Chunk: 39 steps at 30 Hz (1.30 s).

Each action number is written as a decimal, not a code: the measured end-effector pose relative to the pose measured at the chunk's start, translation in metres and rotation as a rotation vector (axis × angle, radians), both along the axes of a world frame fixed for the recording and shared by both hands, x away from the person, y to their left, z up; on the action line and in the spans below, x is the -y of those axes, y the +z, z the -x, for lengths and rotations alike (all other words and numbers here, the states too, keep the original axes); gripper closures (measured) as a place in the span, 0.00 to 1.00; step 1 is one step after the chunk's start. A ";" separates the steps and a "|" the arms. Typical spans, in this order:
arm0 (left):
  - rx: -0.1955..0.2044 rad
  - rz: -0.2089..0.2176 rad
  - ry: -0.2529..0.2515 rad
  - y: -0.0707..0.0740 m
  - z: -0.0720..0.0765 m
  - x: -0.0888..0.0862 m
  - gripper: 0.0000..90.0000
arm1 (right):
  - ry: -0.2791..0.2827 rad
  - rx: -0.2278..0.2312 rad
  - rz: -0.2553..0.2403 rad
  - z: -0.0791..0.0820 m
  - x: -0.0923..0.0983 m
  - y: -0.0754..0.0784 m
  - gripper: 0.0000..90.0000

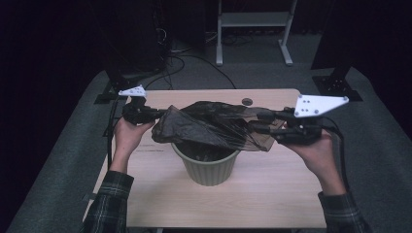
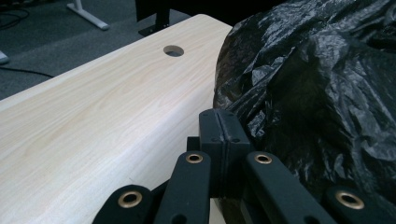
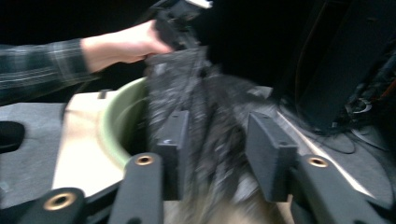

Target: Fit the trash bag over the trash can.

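A black plastic bag (image 1: pixel 209 124) hangs stretched between my two grippers, just above a pale green ribbed bin (image 1: pixel 209 167) standing mid-table. My left gripper (image 1: pixel 154 114) pinches the bag's left edge; in the left gripper view its jaws (image 2: pixel 219 128) are pressed together against the crinkled bag (image 2: pixel 317 79). At the bag's right end is my right gripper (image 1: pixel 260 122). In the right gripper view its jaws (image 3: pixel 219 140) stand apart with the blurred bag (image 3: pixel 215 107) running between them. The bin's rim (image 3: pixel 114 126) lies beyond, below the other hand.
The light wooden table (image 1: pixel 272 184) has a cable hole (image 1: pixel 247 101) near its far edge. Grey carpet surrounds it. A white desk frame (image 1: pixel 252 19), dark stands and floor cables (image 1: pixel 180 60) are behind the table.
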State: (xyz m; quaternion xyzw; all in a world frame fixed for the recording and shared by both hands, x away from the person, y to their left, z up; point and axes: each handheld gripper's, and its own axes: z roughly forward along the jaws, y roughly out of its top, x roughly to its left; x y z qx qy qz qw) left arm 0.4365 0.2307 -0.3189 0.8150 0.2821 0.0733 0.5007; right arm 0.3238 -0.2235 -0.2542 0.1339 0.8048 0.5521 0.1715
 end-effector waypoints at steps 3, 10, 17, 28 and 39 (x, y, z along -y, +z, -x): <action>0.000 0.000 -0.001 0.001 -0.001 0.001 1.00 | -0.050 0.011 0.022 -0.021 -0.009 0.000 0.59; 0.009 0.005 -0.002 0.002 -0.003 0.001 1.00 | -0.091 -0.074 0.077 -0.065 -0.020 -0.019 0.90; -0.001 0.004 0.044 -0.009 -0.017 -0.003 1.00 | -0.145 -0.180 0.060 -0.102 -0.019 -0.039 1.00; -0.112 -0.145 0.055 -0.048 -0.028 0.009 1.00 | -0.276 -0.396 0.135 -0.148 -0.034 -0.107 1.00; -0.057 -0.074 0.023 -0.031 -0.013 0.003 1.00 | -0.264 -0.328 -0.033 -0.121 -0.007 -0.079 0.73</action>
